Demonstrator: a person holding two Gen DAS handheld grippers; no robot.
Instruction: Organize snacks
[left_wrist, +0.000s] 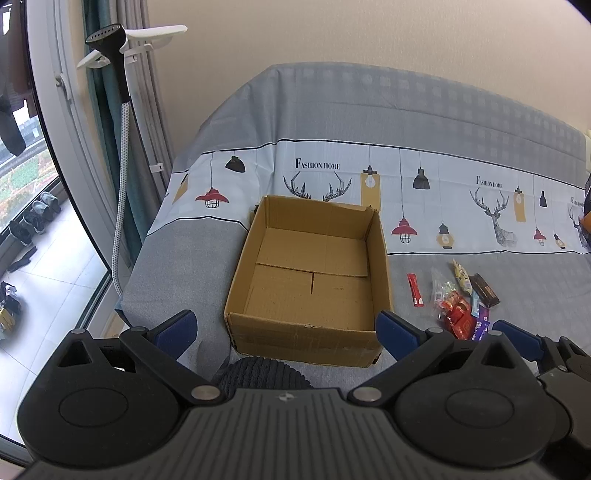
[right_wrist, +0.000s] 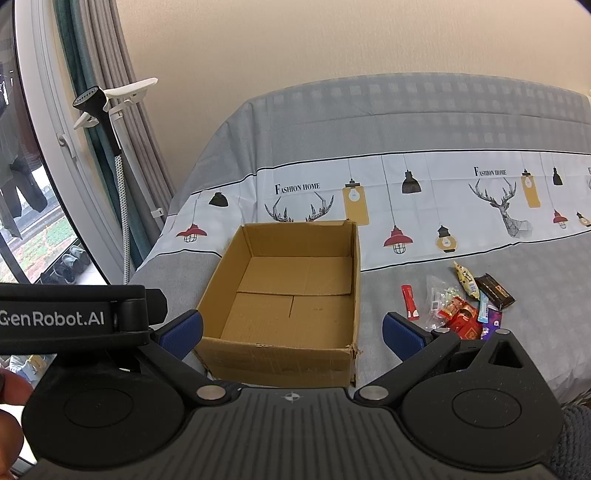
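Left gripper (left_wrist: 286, 334) spread wide, blue pads (left_wrist: 177, 332) holding nothing, touching nothing; right gripper (right_wrist: 291, 332) likewise wide apart and empty; both hover over the near edge of the bed (left_wrist: 192, 266); open cardboard box (left_wrist: 310, 280) sits just ahead between the fingers, nothing inside; snack pile (right_wrist: 461, 302) lies on the grey cover right of the box, apart from it; red stick packet (right_wrist: 409, 302) lies between box and pile; garment steamer (left_wrist: 110, 48) stands by the window at left.

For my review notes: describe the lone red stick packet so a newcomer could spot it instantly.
Find the open cardboard box on the grey bedspread. Just right of it lies the red stick packet, apart from the snack pile further right: slim, plain red, alone.
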